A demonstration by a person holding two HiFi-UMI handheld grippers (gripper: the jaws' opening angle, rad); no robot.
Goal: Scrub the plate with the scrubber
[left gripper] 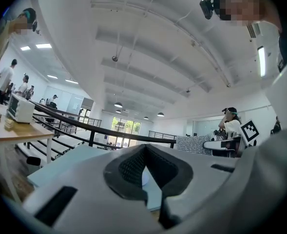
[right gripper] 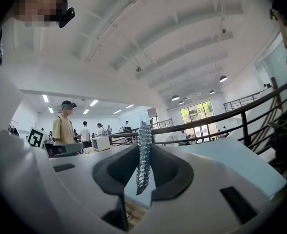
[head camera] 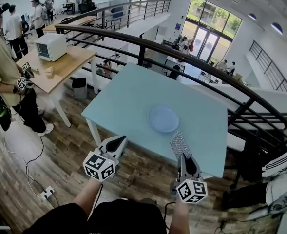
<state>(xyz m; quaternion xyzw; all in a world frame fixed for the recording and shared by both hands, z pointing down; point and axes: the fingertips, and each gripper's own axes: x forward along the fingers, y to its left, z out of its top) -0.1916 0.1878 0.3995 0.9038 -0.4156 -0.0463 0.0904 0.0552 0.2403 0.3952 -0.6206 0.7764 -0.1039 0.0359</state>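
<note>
Jaws pressed together and empty, left gripper (head camera: 118, 141) hangs just off the table's (head camera: 128, 96) near edge; right gripper (head camera: 184, 158) clamps the scrubber (head camera: 180, 144) over that edge, near the plate (head camera: 163, 119), which has open tabletop around it.

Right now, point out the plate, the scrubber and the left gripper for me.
plate (head camera: 163, 119), head view, centre of its face.
scrubber (head camera: 181, 145), head view, middle of its silvery pad.
left gripper (head camera: 119, 140), head view, between its closed fingertips.
</note>
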